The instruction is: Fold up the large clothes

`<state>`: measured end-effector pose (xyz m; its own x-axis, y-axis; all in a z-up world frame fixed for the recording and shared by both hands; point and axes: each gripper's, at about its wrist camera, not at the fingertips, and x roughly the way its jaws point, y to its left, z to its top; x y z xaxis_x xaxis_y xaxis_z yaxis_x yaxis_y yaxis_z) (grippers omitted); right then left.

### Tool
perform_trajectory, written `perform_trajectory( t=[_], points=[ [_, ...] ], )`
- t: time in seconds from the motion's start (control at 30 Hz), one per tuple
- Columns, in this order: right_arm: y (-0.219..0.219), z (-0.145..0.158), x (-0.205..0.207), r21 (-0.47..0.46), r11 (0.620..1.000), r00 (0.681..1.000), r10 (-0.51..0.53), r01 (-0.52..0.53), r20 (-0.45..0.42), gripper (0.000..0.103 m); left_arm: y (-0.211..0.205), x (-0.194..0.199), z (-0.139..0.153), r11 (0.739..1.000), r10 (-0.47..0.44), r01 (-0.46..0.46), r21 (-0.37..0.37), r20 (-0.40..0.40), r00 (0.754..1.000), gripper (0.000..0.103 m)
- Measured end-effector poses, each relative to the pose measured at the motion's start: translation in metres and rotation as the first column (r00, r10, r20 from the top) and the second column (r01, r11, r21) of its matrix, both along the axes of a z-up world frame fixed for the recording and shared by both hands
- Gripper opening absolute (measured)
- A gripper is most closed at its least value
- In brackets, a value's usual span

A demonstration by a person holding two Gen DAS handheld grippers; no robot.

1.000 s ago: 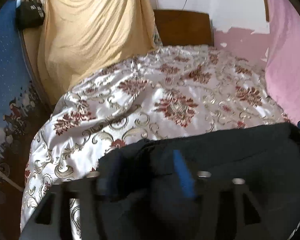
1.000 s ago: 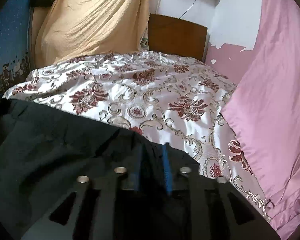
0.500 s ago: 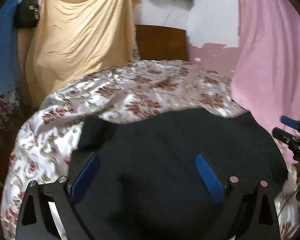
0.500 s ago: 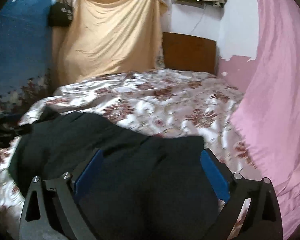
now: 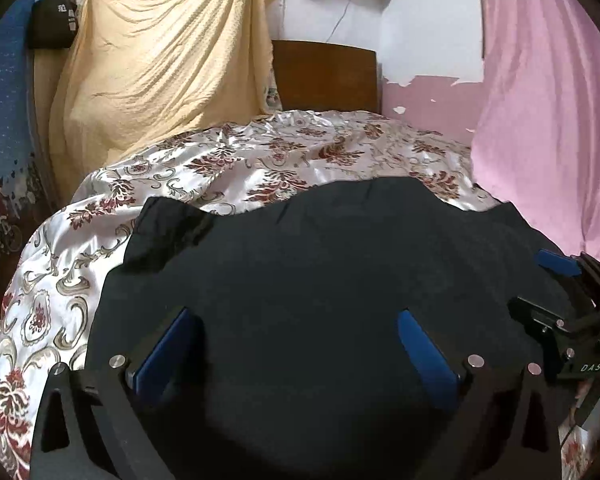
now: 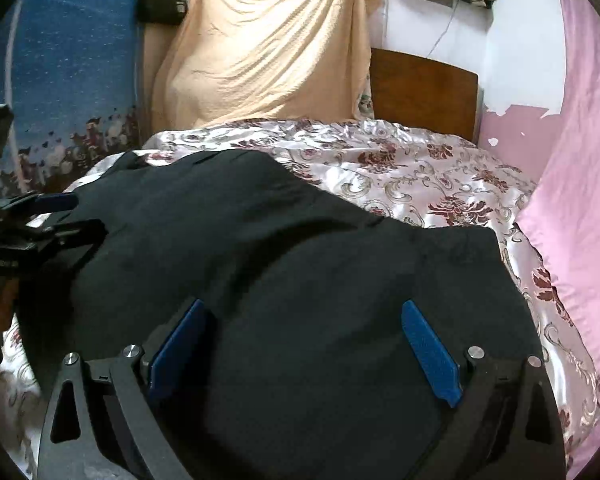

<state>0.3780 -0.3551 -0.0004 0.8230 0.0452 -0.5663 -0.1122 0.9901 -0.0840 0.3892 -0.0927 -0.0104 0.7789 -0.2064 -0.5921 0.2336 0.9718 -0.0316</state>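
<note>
A large black garment point(image 5: 320, 272) lies spread flat on the floral satin bedspread point(image 5: 260, 160), near the bed's front edge; it also shows in the right wrist view point(image 6: 280, 264). My left gripper point(image 5: 296, 344) hovers over the garment's near part, jaws wide open and empty. My right gripper point(image 6: 304, 340) hovers over the garment's right part, jaws wide open and empty. Each gripper shows in the other's view: the right one point(image 5: 560, 304) at the far right, the left one point(image 6: 48, 220) at the far left.
A wooden headboard point(image 5: 324, 76) stands at the far end of the bed. A yellow cloth point(image 5: 160, 64) hangs at the back left, a pink curtain point(image 5: 548, 112) along the right, a blue patterned cloth point(image 6: 68, 72) on the left with a black bag point(image 5: 54, 20) above.
Both grippers let go of the black garment, opened wide and pulled back and up. The garment now lies flat on the bed.
</note>
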Motion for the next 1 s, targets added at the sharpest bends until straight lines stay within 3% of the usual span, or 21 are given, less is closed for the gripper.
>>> perform_trajectory(
  t=[0.3, 0.5, 0.6, 1.0],
  points=[
    [-0.019, -0.011, 0.059, 0.01, 0.997, 0.995, -0.082, 0.082, -0.05, 0.096, 0.004, 0.055, -0.004, 0.996, 0.085, -0.085, 0.025, -0.034, 0.996, 0.103],
    [-0.027, -0.02, 0.092, 0.013, 0.993, 0.991, -0.116, 0.117, -0.073, 0.1, 0.015, 0.087, -0.02, 0.992, 0.126, -0.127, 0.002, -0.107, 0.986, 0.103],
    [-0.033, -0.027, 0.103, 0.05, 0.992, 0.99, -0.115, 0.12, -0.087, 0.101, 0.022, 0.1, -0.033, 0.993, 0.097, -0.107, -0.057, -0.157, 0.983, 0.103],
    [-0.045, -0.056, 0.121, 0.177, 0.98, 0.993, -0.071, 0.087, -0.096, 0.102, 0.03, 0.107, -0.056, 0.977, 0.068, -0.087, -0.194, -0.101, 0.993, 0.103]
  ],
)
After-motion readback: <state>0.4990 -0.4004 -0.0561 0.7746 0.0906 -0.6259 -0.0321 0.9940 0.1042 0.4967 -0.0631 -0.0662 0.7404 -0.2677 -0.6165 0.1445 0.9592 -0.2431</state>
